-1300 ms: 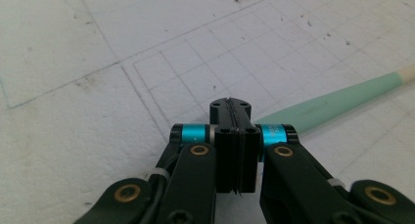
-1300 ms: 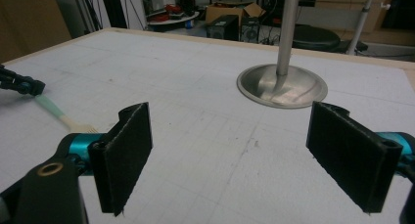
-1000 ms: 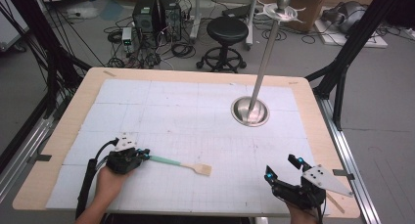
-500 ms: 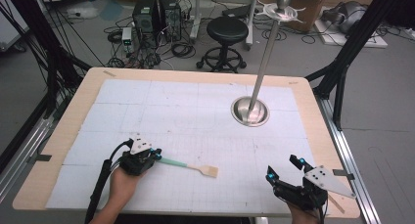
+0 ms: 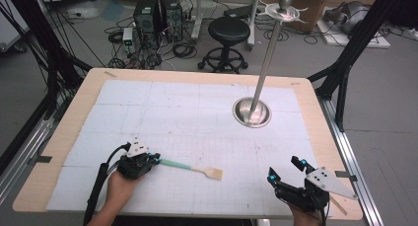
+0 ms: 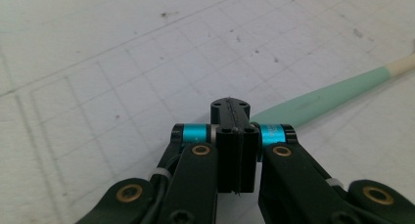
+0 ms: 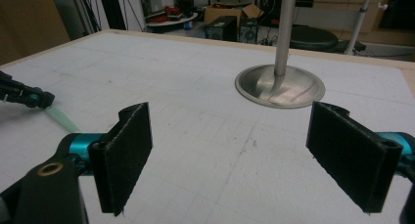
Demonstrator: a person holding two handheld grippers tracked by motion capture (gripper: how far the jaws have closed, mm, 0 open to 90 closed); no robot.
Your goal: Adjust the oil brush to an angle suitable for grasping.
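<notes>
The left gripper (image 5: 154,160) pinches the spatula (image 5: 191,167) handle, the right gripper (image 5: 285,170) waits open near the stand (image 5: 252,112); probably lifting comes next.

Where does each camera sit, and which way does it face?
High view: above the near table edge, facing forward and down; both hands, left tongs, right tongs.
Left gripper view: on the left tongs, facing the mat; jaws shut on the green-handled spatula.
Right gripper view: on the right tongs, open, facing the metal stand.
Shared: the spatula appears in all three.
</notes>
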